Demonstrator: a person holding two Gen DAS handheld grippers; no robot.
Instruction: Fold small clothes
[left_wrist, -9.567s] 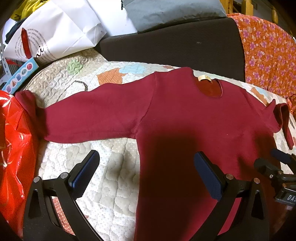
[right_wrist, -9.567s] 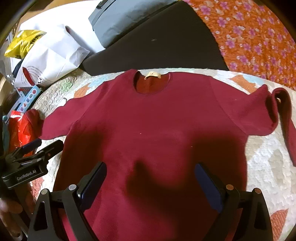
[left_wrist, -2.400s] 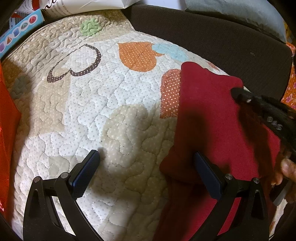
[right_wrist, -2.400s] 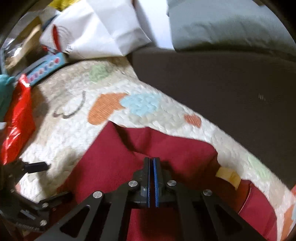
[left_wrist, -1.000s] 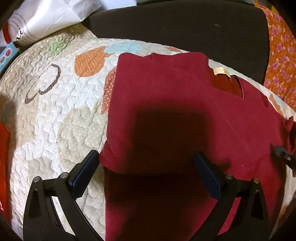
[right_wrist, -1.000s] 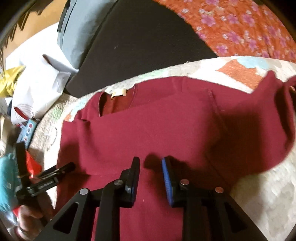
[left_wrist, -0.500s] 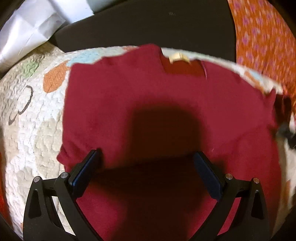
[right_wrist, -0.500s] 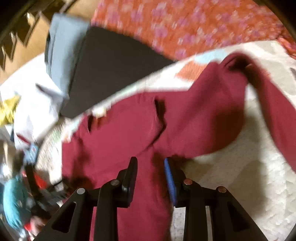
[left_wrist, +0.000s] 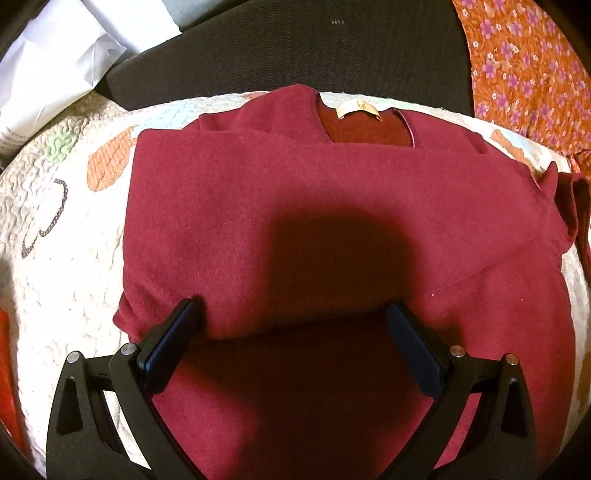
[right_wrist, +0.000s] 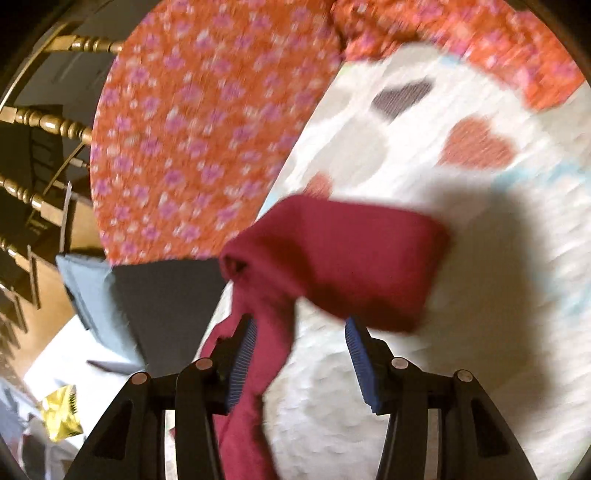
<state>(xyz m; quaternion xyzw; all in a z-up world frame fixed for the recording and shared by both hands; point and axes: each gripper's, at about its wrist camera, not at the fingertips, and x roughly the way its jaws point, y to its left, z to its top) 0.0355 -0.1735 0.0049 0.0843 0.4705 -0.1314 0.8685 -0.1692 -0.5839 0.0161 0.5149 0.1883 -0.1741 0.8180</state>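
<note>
The dark red sweater (left_wrist: 332, 221) lay on the quilt (left_wrist: 74, 258), with one sleeve folded across its body. My left tongs (left_wrist: 291, 339) were wide open just above the folded edge, holding nothing. My right tongs (right_wrist: 299, 354) were opening, and the other sleeve (right_wrist: 332, 266) hung loose between them, near the orange flowered cloth (right_wrist: 192, 129).

A cream quilt (left_wrist: 74, 280) stitched with orange, blue and green patches covers the surface. Behind it runs a dark cushion (left_wrist: 295, 55), with white paper bags (left_wrist: 55, 66) on its left and an orange floral cloth (left_wrist: 524, 66) on its right. Turned wooden spindles (right_wrist: 48, 125) and a yellow foil packet (right_wrist: 62, 413) show in the right wrist view.
</note>
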